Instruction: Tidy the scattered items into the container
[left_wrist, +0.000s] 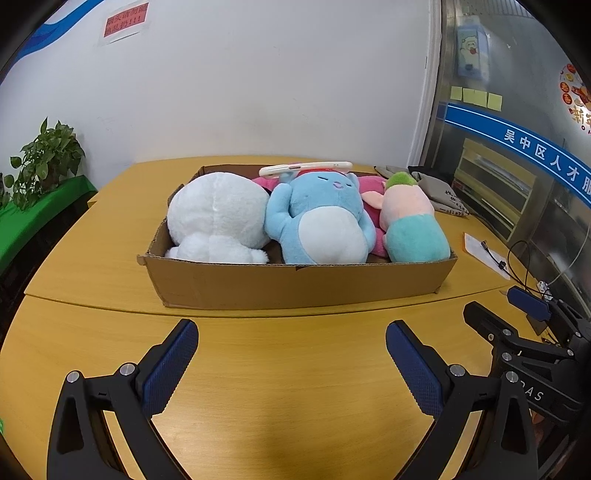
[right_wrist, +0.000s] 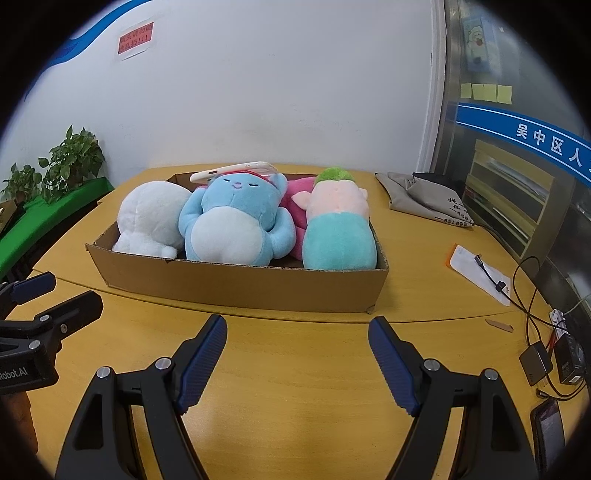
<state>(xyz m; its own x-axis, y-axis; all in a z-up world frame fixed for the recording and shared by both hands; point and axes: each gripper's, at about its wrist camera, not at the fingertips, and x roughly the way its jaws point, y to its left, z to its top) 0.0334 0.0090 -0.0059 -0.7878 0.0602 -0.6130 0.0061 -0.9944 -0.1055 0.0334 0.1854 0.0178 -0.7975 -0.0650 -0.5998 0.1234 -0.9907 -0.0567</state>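
Note:
A shallow cardboard box (left_wrist: 295, 286) (right_wrist: 240, 286) stands on the wooden table. In it lie a white plush (left_wrist: 218, 218) (right_wrist: 147, 218), a blue plush (left_wrist: 321, 221) (right_wrist: 232, 225), a pink plush (left_wrist: 369, 195) (right_wrist: 299, 206) and a pink-and-teal plush with green hair (left_wrist: 410, 221) (right_wrist: 338, 229). A white phone (left_wrist: 306, 168) (right_wrist: 232, 170) rests on top of the blue plush. My left gripper (left_wrist: 291, 343) is open and empty, in front of the box. My right gripper (right_wrist: 297, 339) is open and empty, also in front of the box.
A grey cloth bag (left_wrist: 439, 192) (right_wrist: 421, 195) lies at the table's back right. A white envelope with a cable (right_wrist: 480, 273) lies to the right, with chargers and a phone (right_wrist: 550, 428) near the right edge. Potted plants (left_wrist: 44, 162) stand on the left.

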